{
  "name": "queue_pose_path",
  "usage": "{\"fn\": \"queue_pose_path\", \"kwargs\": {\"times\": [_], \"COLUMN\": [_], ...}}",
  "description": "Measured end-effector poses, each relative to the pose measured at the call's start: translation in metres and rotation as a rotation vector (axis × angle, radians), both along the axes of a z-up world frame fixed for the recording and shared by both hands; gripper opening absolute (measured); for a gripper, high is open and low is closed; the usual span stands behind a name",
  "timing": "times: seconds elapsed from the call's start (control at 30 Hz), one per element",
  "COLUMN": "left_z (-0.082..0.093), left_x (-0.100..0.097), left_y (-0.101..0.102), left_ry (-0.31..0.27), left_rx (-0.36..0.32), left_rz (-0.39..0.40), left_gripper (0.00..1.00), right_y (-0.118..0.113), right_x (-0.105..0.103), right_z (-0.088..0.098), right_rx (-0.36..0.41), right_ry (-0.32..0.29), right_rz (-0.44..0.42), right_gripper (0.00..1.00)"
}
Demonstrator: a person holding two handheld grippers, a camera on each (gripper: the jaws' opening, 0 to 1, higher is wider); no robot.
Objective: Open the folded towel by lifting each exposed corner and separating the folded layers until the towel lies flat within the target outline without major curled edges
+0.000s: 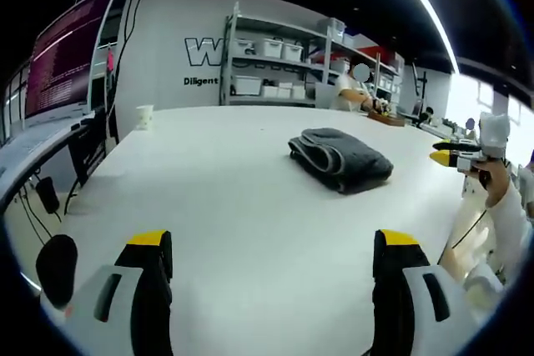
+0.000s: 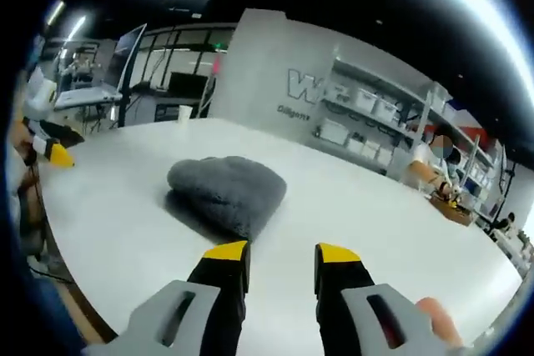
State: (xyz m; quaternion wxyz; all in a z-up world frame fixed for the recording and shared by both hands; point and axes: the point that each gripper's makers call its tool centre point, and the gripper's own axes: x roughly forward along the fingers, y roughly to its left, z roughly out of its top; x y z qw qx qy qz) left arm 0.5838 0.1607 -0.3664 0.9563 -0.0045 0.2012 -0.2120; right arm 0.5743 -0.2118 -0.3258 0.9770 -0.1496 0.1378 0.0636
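Towel folded, both tongs clear

Towel (image 1: 340, 159) sits folded in a dark grey bundle on the white desk (image 1: 225, 206), toward its middle. I hold my left tongs (image 1: 271, 254) released and well back from it, jaws wide apart and empty. My right tongs (image 2: 281, 259) are also released, jaws parted, tips just short of the bundle's near edge. I see no target outline on the desk. For a clean start, I judge I should pinch only the top layer at an exposed corner, lift gently, and pin the lower layers with the other tongs so the whole bundle doesn't drag.
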Motion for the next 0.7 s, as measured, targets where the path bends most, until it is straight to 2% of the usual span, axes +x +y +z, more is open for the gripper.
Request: {"fn": "queue_pose_path", "kwargs": {"times": [0.2,0.3,0.4,0.53,0.7], "left_z": [0.000,-0.001,0.000,0.001,0.006], "left_x": [-0.001,-0.001,-0.002,-0.004,-0.006], "left_y": [-0.004,-0.005,-0.009,-0.016,-0.023], "left_ry": [0.001,0.003,0.002,0.001,-0.015], "left_rx": [0.010,0.017,0.016,-0.004,0.003], "left_rz": [-0.007,-0.012,-0.027,-0.051,-0.070], "left_gripper": [0.99,0.99,0.99,0.99,0.99], "right_y": [-0.015,-0.024,-0.033,-0.038,-0.036], "right_x": [-0.013,-0.018,-0.025,-0.031,-0.036], "right_z": [0.001,-0.004,-0.010,-0.012,-0.017], "right_rx": [0.020,0.024,0.016,0.028,0.055], "right_ry": [-0.007,0.006,0.029,0.038,0.069], "right_rz": [-0.034,-0.060,-0.080,-0.086,-0.066], "right_gripper": [0.41,0.51,0.56,0.61,0.74]}}
